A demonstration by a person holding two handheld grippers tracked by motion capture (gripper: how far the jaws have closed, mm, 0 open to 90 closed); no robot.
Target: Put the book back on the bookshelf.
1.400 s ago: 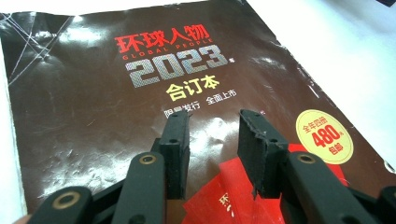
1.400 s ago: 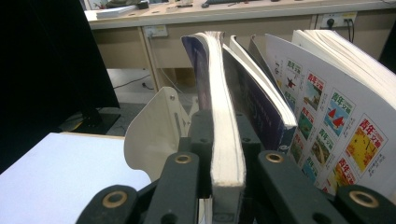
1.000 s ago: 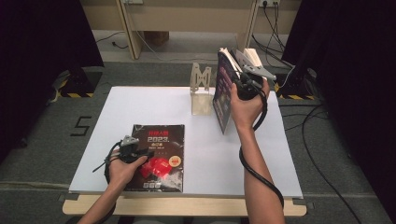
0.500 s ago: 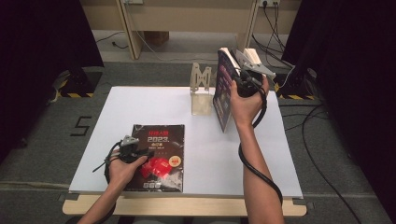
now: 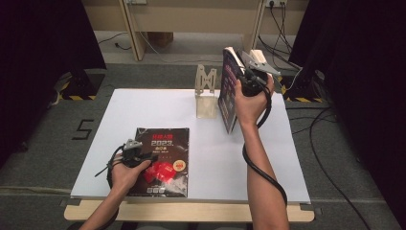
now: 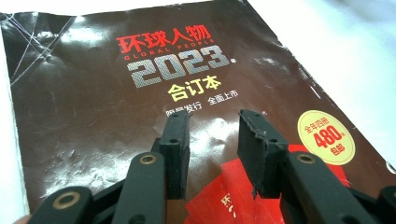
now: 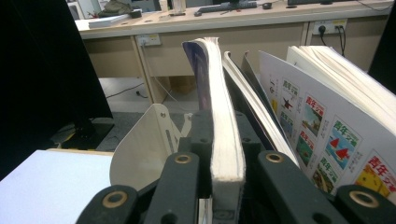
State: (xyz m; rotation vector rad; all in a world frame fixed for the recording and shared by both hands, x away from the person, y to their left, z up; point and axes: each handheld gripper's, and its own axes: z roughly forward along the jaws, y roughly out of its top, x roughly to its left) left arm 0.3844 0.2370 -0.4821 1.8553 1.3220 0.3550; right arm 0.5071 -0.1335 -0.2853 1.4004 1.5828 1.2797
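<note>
The right gripper is pinching an upright book beside the bookend; the left gripper is hovering, jaws spread, over the dark magazine.

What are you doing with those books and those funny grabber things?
A person is working at a white table with a grabber in each hand. The right gripper is clamped on a thick book and holds it upright beside a pale bookend stand at the back of the table. The left gripper rests with its jaws apart over a dark magazine lying flat near the front edge, not gripping it.
</note>
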